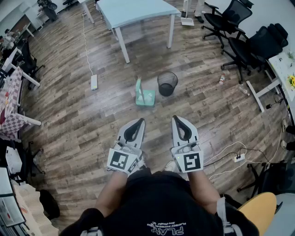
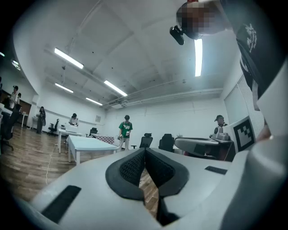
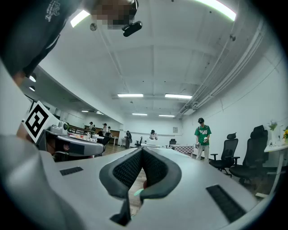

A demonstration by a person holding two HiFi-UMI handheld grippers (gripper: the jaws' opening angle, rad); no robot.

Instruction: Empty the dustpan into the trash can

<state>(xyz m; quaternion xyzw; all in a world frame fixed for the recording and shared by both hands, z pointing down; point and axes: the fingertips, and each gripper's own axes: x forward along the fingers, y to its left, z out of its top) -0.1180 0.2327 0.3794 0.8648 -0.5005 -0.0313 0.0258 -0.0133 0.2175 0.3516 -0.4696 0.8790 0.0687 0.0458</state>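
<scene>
Dustpan of teal plastic sits on the brown wood-plank floor, just beside the round black wire-mesh trash can, which stands to its right in the head view. Both are well ahead of the person. Left claw and right claw are held side by side, about level, near the person's dark shirt. Each claw has its jaws closed tip to tip, gripping nothing. A pale blue table on white legs stands farther off.

A pale blue table stands at the wood floor's far edge. Black office chairs crowd its far right corner. 1 white power strip lies left of centre.
</scene>
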